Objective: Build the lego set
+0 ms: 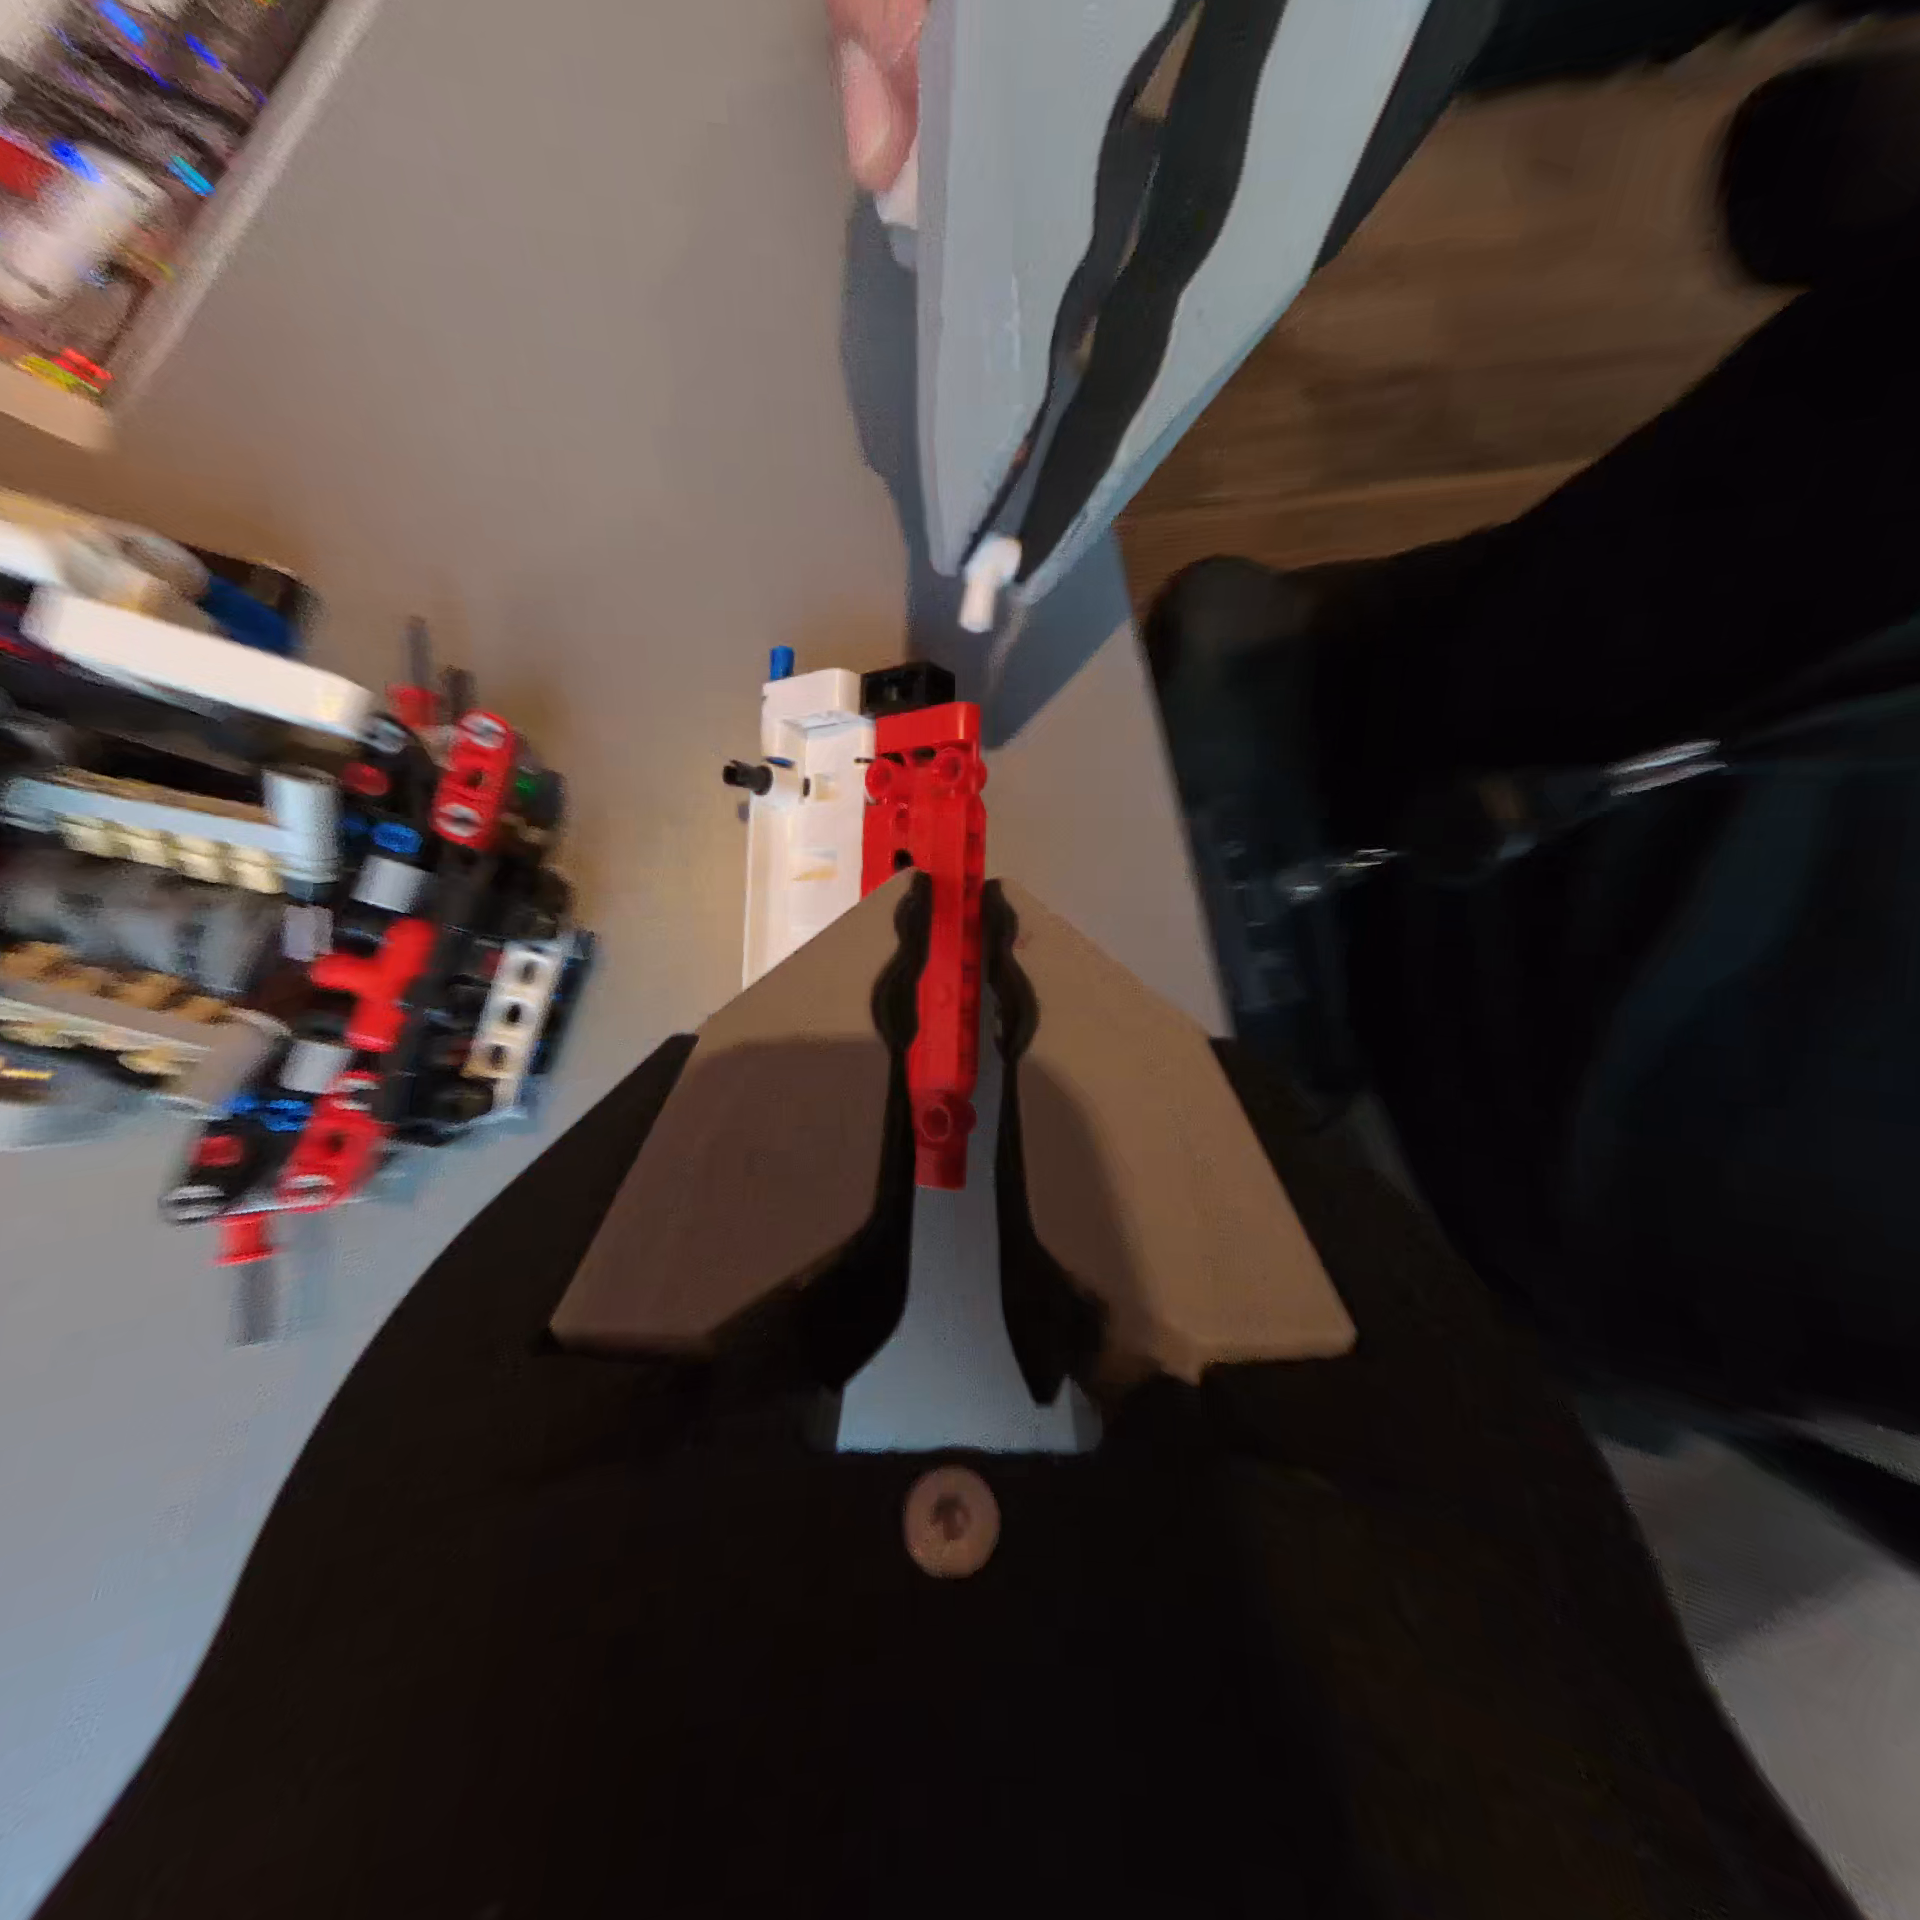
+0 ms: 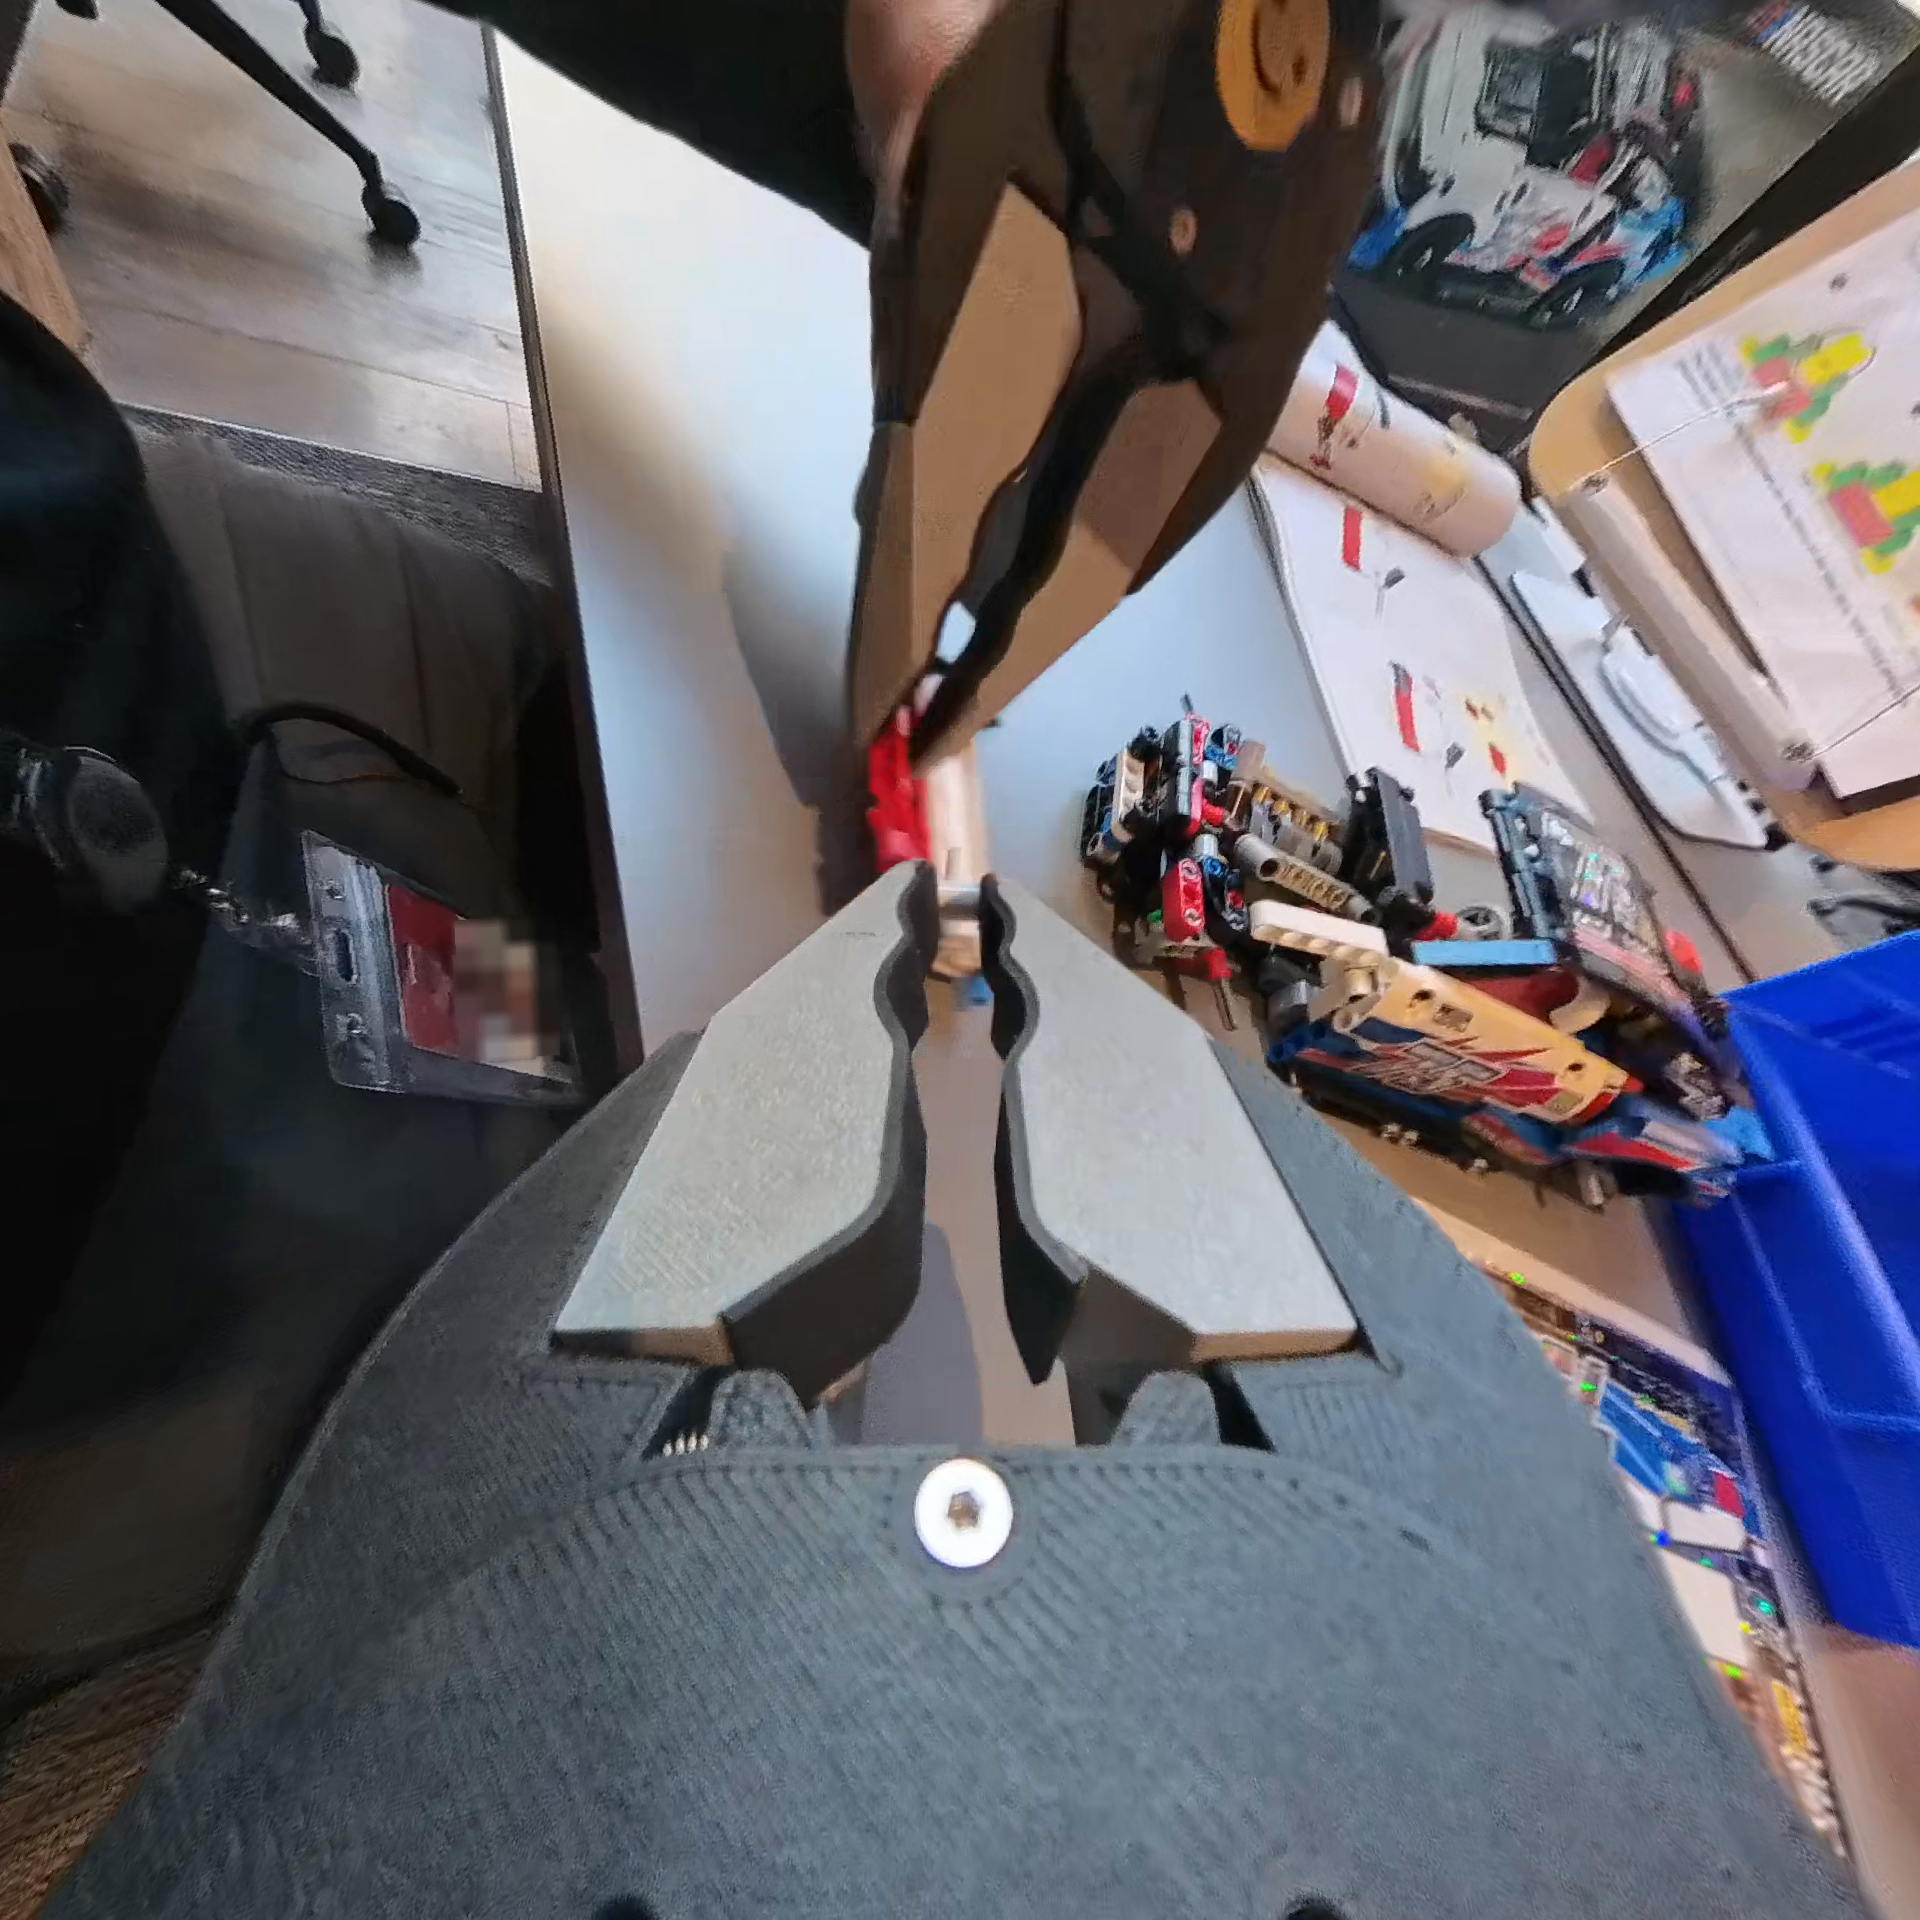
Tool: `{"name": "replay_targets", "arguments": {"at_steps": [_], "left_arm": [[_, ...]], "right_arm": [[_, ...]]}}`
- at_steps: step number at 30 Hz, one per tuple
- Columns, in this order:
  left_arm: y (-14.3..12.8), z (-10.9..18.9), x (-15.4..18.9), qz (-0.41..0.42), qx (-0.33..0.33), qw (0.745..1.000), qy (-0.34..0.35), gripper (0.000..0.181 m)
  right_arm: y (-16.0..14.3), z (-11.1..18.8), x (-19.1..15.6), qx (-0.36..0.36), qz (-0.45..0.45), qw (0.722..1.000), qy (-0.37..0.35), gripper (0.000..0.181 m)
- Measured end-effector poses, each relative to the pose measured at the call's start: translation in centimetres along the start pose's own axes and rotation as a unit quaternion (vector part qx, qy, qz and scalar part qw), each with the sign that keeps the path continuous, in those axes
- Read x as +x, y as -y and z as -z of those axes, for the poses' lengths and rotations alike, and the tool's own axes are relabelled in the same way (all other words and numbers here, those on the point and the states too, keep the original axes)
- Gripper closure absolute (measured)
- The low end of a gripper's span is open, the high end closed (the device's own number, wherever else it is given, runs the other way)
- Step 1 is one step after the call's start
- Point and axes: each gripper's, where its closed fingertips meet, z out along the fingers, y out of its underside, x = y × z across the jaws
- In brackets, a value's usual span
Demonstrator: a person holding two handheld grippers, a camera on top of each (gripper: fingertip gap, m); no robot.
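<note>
Lego parts are seen in both views. In the left wrist view, a red beam (image 1: 940,935) is clamped between the nearly closed fingers of the left gripper (image 1: 951,883); a white panel (image 1: 805,821) is joined to its side at 9 o'clock and a black piece (image 1: 907,686) sits at its far end. At 12 o'clock the right gripper (image 1: 987,582) is seen with a small white piece (image 1: 982,587) pinched at its tips. A half-built lego car (image 1: 395,956), blurred, lies on the table (image 1: 623,364) at 9 o'clock. In the right wrist view, the right gripper (image 2: 951,894) is closed to a narrow gap on the small white piece (image 2: 956,914). The left gripper (image 2: 914,727) comes in from 12 o'clock with the red beam (image 2: 894,790). The lego car (image 2: 1351,935) lies at 3 o'clock, just beside a blue bin (image 2: 1849,1299), and an instruction booklet (image 2: 1392,644) is placed at 2 o'clock.
</note>
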Motion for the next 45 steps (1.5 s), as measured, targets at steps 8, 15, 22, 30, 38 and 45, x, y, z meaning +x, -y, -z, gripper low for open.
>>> {"name": "replay_targets", "arguments": {"at_steps": [8,15,22,30,38,45], "left_arm": [[0.0,2.0,3.5,0.157,0.056,0.945,-0.28,0.175],[0.3,1.7,3.5,0.167,0.06,0.935,-0.308,0.174],[0.9,1.1,2.5,0.201,0.053,0.917,-0.34,0.174],[0.4,0.8,0.9,0.159,0.039,0.952,-0.257,0.17],[-0.6,0.2,1.0,0.117,0.026,0.965,-0.234,0.175],[-0.5,2.0,4.0,0.117,0.059,0.939,-0.319,0.177]], "right_arm": [[1.2,-0.3,-2.1,0.031,-0.005,0.999,0.043,0.176],[2.2,-0.1,-3.3,0.05,-0.024,0.996,0.073,0.177],[1.8,-1.2,-3.0,0.006,0.004,0.999,0.052,0.177],[-0.2,-2.7,-1.3,-0.028,-0.063,0.996,0.055,0.177],[-0.1,-3.2,-1.0,-0.028,-0.04,0.997,0.064,0.176],[1.7,-0.4,-2.5,0.009,0.016,0.997,0.08,0.176]]}}
